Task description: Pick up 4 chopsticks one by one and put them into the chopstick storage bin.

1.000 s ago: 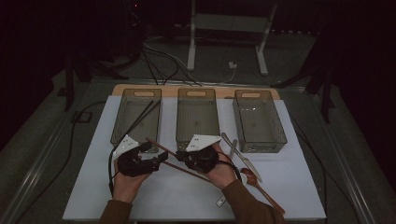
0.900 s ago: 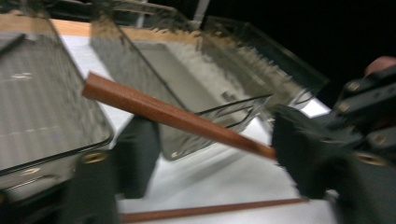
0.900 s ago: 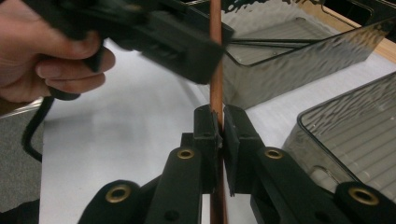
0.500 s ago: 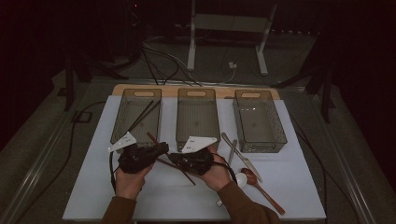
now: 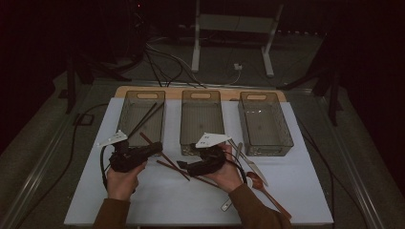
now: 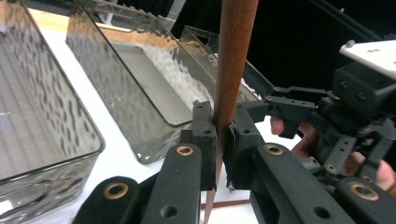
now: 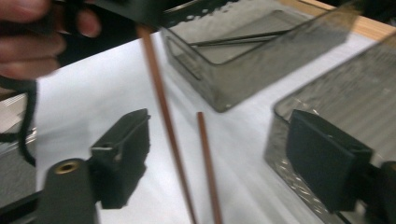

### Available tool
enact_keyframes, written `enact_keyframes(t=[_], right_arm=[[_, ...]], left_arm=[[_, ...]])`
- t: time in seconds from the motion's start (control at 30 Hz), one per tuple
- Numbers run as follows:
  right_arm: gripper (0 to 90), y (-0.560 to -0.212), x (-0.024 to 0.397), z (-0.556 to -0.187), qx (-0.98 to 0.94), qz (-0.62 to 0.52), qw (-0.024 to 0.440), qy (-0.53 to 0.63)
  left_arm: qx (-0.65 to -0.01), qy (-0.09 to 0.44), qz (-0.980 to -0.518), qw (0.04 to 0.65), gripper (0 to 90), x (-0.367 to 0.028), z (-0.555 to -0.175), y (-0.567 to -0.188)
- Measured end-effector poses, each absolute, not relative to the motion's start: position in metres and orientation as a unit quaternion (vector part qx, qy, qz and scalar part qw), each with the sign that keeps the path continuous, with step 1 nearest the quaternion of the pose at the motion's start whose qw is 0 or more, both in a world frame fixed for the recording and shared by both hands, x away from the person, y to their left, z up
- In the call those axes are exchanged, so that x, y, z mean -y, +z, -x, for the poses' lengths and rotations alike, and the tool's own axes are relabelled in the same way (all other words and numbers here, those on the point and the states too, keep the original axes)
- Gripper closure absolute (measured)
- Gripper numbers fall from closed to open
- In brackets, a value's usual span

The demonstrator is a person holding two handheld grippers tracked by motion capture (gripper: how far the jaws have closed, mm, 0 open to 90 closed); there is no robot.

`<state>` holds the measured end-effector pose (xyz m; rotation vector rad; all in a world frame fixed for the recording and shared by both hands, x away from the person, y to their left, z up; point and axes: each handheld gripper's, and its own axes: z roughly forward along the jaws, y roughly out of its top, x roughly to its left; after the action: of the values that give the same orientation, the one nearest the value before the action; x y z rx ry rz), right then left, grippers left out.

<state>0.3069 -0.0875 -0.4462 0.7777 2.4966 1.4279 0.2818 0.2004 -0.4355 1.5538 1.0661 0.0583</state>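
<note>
Pinched the brown chopstick (image 6: 233,60) in the left hand-held gripper (image 6: 223,130), with jaws just closed tight on the shaft and the stick crossing them almost square. Released it from the right hand-held gripper (image 7: 219,140), with jaws just opened wide and pads clear of the wood, though the stick (image 7: 161,98) ran on between them. Found the chopstick (image 5: 167,158) slanting over the white counter (image 5: 157,200) in front of the left tray (image 5: 143,92) and the middle tray (image 5: 200,93). Found a second brown chopstick (image 7: 205,154) lying flat just beside it.

Judged the step a handover, probably headed for the left tray, where dark chopsticks (image 5: 143,119) already lay.

To do it well:
- Needed a firm clamp throughout, since a round, smooth shaft would likely twist or slide in flat pads.
- Needed the right jaws drawn back along their own line before any lift, so as not to knock the long free end.
- Called for a slow swing of the stick, far end clear of the tray wall.
- Called for lining it up with the tray's length and lowering it near the floor before letting go.
- Called for care to leave the second chopstick undisturbed.
</note>
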Motion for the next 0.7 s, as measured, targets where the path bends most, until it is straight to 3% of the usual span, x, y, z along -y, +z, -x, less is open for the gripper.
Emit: enact_keyframes(t=[0.7], right_arm=[[11.0, -0.450, 0.118, -0.312, -0.829, -0.296, 0.103, 0.464]], left_arm=[[-0.510, 0.092, -0.675, 0.525, 85.6, -0.257, -0.306, -0.401]])
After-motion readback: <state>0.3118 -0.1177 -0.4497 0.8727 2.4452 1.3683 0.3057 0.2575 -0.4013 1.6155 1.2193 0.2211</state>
